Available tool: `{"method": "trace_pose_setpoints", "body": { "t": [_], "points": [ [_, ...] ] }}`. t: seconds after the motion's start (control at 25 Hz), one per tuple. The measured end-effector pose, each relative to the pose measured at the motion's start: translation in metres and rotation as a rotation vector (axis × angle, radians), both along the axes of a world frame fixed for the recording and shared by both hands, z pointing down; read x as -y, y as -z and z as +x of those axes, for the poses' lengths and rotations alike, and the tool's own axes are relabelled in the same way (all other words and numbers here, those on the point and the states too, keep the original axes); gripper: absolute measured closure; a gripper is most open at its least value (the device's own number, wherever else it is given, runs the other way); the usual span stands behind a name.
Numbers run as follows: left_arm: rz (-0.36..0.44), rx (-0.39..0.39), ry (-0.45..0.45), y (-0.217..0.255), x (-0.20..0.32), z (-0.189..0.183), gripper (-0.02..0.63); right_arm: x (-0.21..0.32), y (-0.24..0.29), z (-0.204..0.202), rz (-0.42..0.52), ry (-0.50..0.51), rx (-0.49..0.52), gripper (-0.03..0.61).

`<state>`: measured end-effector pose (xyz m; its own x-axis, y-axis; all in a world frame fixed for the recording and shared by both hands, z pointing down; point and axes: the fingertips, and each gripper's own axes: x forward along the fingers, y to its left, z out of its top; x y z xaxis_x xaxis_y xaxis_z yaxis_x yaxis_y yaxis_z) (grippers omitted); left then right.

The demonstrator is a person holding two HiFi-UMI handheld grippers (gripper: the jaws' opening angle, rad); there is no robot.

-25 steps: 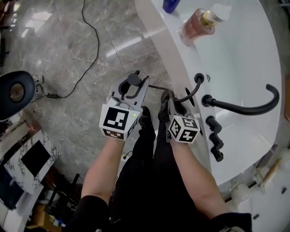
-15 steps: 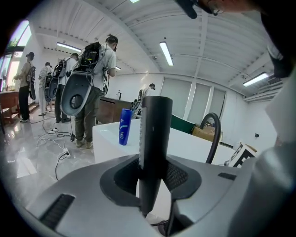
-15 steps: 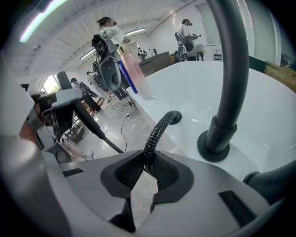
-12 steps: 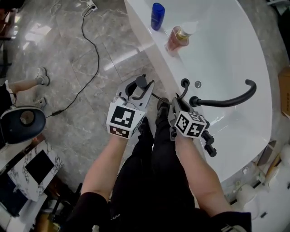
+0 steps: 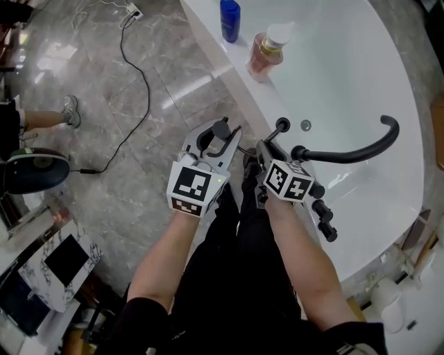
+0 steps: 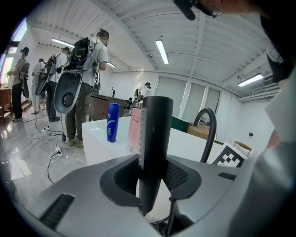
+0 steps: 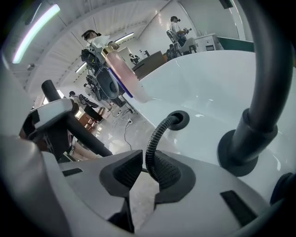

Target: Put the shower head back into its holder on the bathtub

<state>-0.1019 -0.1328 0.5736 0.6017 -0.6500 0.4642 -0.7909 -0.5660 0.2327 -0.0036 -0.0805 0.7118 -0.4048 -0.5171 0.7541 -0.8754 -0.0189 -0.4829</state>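
The black shower head (image 6: pixel 155 125) stands upright between my left gripper's (image 6: pixel 152 178) pads, which are shut on its handle. In the head view the left gripper (image 5: pixel 220 132) hovers over the floor just left of the white bathtub's rim (image 5: pixel 243 90). The ribbed black hose (image 7: pixel 156 139) runs from the round black socket (image 7: pixel 178 119) in the rim down between my right gripper's (image 7: pixel 141 173) pads. It lies against one pad with a gap to the other. These jaws have just been opening. The right gripper (image 5: pixel 267 148) sits just short of the socket (image 5: pixel 282 125).
A curved black spout (image 5: pixel 354 154) rises from the rim right of the socket, with black knobs (image 5: pixel 326 215) nearer me. A blue bottle (image 5: pixel 229 19) and a pink bottle (image 5: pixel 266 50) stand farther along the rim. A cable (image 5: pixel 132 90) trails over the grey floor. People (image 6: pixel 83 69) stand beyond.
Both grippers have moved up the picture toward the socket on the tub rim, the left one carrying the shower head. The right gripper has rolled and its marker cube shows a different face.
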Motion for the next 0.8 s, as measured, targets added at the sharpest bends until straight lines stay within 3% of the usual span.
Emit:
{"method": "trace_pose_setpoints", "body": {
  "t": [0.24,0.36,0.8],
  "points": [
    [-0.001,0.007,0.003,-0.025,0.001,-0.002,0.480,-0.013,-0.023,-0.004,0.071,0.087,-0.023,0.384],
    [0.011,0.007,0.004,-0.040,0.007,-0.002,0.480,-0.019,-0.046,-0.007,0.105,0.129,-0.059,0.373],
    [-0.013,0.014,0.017,-0.083,-0.003,-0.015,0.480,-0.029,-0.141,0.005,0.072,0.093,-0.163,0.373]
  ]
}}
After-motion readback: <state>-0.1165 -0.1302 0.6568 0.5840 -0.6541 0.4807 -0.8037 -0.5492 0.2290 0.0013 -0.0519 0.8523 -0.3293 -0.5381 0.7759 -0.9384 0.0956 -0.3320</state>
